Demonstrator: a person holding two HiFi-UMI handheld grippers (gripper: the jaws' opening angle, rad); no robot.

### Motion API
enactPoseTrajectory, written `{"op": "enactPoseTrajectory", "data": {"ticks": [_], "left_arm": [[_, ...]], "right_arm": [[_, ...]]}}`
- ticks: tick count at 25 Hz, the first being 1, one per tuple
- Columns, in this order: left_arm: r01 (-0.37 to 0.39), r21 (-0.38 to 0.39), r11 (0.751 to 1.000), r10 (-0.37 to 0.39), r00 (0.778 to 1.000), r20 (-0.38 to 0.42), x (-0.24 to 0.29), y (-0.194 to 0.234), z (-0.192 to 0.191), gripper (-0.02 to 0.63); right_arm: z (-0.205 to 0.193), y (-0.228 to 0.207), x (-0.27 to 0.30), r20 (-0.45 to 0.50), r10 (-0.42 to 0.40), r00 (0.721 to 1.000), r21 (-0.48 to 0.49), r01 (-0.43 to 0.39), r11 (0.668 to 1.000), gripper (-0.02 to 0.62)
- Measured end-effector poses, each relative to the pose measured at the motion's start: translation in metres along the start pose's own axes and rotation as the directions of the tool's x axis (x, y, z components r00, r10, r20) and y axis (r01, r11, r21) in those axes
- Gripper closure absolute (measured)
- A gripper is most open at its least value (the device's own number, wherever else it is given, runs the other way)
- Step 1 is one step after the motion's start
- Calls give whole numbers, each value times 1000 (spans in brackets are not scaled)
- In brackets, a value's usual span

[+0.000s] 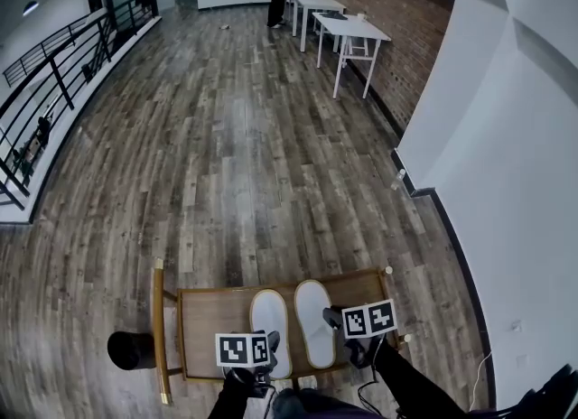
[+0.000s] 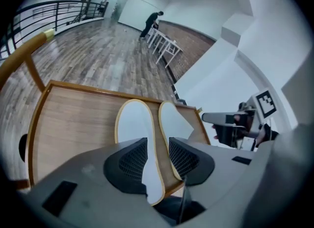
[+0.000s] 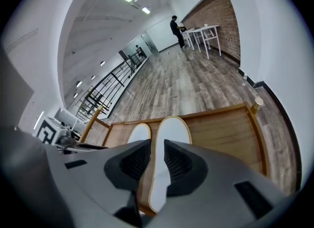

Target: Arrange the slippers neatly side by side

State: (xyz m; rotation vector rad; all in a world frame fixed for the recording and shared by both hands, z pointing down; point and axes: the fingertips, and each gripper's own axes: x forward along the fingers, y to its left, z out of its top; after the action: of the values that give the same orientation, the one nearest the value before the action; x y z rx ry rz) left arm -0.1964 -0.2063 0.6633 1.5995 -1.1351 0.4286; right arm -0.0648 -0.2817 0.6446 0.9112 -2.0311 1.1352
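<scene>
Slippers [image 1: 314, 318] side by side on table [image 1: 212, 318]; left tool [image 2: 158, 160], right tool [image 3: 157, 160], jaws apart

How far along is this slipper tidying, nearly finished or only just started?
Nearly finished, it seems. Done: the left slipper and right slipper lie side by side, nearly parallel, on the wooden top. In hand: nothing; the left claw and right claw are open over the heels. Left: perhaps a small nudge, since the left slipper sits slightly nearer, then pulling the claws away.
</scene>
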Motion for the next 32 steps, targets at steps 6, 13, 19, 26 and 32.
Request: {"op": "enactPoseTrajectory", "data": {"ticks": [6,13,19,26,32], "left_arm": [[7,-158,987,46,944,327,-58,-9,2,494],[-22,-90,996,57,912,407,-85,-12,-3,495],[-60,-75,995,86,901,424,-94,-9,-3,606],[-80,-82,993,109,888,448,-100,-7,1,606],[-82,-112,990,125,874,469,-106,-2,4,606]], "right_arm": [[-9,-22,42,-160,-73,984,-47,67,997,515],[-39,-40,68,-296,-165,941,-66,152,986,515],[-42,-37,75,-311,-150,938,-38,146,989,549],[-40,-29,71,-316,-80,945,73,108,991,577],[-36,-15,58,-390,5,921,145,56,988,578]]}}
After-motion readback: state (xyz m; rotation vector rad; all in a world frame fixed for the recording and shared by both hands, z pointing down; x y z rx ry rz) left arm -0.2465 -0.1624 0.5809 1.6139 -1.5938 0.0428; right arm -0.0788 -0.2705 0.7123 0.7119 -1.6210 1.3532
